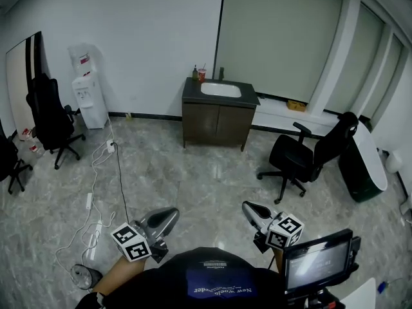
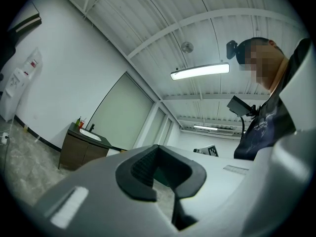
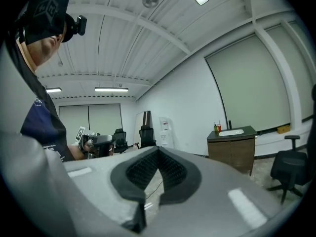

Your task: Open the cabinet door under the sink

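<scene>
The sink cabinet point(image 1: 217, 118) stands at 12 o'clock against the far wall, well apart from both grippers. The left gripper point(image 1: 168, 216) and right gripper point(image 1: 248, 207) are each clenched on nothing. Its two doors point(image 1: 217, 125) look like stiff, light hinged panels; no handle can be made out, so the edge at the centre seam is probably the place to hook

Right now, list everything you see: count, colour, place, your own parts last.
sink cabinet: 1, dark brown, far wall, doors shut
basin: 1, white, in cabinet top
cup: 1, red, cabinet top, back left
water dispenser: 1, white, far wall, left
office chairs: 3, black, one right of cabinet, two at left
power strips: 2, white, floor at left
screen: 1, black, bottom right
left gripper: 1, grey, bottom left, shut, empty
right gripper: 1, grey, bottom right, shut, empty
</scene>
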